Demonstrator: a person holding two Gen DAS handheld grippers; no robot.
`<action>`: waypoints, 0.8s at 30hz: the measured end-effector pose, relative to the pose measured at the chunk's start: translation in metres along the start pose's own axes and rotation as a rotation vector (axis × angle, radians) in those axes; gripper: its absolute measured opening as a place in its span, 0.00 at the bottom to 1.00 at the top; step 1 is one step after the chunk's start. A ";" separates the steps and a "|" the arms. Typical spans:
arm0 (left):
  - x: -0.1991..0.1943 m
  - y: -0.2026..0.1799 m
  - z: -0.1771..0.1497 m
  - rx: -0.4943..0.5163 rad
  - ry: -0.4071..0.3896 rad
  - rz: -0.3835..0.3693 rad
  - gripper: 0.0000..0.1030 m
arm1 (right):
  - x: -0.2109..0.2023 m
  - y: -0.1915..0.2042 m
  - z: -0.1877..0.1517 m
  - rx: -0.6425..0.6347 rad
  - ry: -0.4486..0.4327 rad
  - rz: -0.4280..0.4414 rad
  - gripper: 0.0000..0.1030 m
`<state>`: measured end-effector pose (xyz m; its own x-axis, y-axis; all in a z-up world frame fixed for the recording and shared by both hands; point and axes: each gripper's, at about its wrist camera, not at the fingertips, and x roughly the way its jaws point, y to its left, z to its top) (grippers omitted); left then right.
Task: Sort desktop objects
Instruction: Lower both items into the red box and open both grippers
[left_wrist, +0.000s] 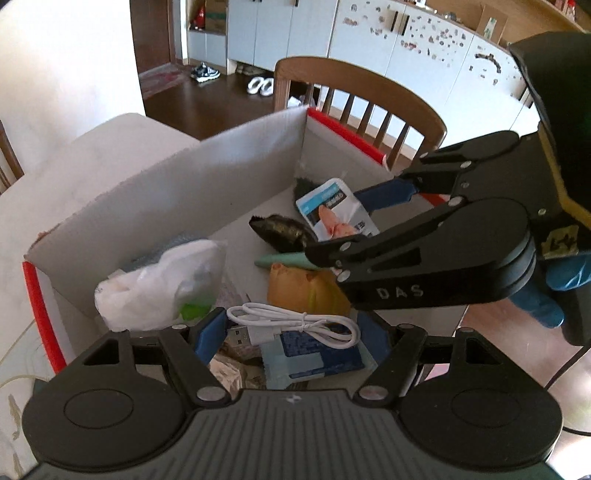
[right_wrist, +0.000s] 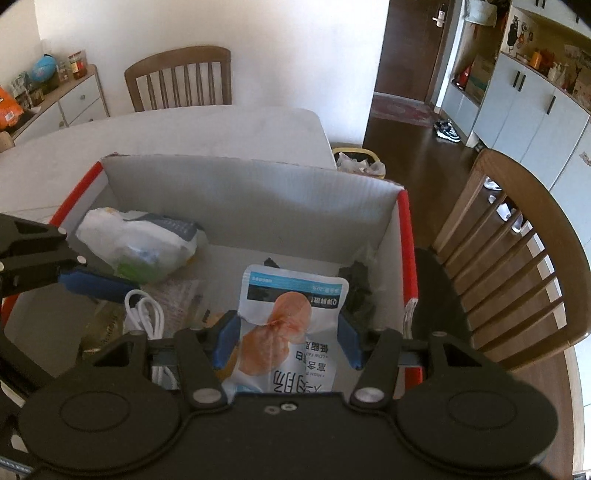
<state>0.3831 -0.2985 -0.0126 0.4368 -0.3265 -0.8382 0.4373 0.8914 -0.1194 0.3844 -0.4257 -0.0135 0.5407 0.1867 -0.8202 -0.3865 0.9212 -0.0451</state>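
A red-edged cardboard box sits on the white table. Inside lie a white and blue food pouch, a coiled white USB cable, a white plastic bag, a dark wrapper, a teal pen, an orange packet and a blue sachet. My left gripper is open over the cable. My right gripper is open, its fingers on either side of the pouch.
Wooden chairs stand beyond the box and at the table's far side. A bin stands on the dark wooden floor. White cabinets line the wall. The table top stretches behind the box.
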 end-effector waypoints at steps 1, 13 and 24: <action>0.001 0.002 0.001 -0.001 0.007 0.004 0.74 | 0.002 -0.001 0.000 0.006 0.002 0.001 0.55; 0.012 0.010 0.001 0.003 0.069 0.024 0.74 | 0.011 0.002 0.000 0.009 0.003 -0.013 0.59; 0.010 0.015 -0.001 -0.009 0.076 -0.007 0.77 | -0.007 -0.002 0.000 0.020 -0.029 0.001 0.71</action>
<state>0.3930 -0.2883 -0.0228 0.3724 -0.3080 -0.8755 0.4328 0.8921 -0.1297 0.3817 -0.4285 -0.0078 0.5622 0.1972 -0.8031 -0.3718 0.9277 -0.0326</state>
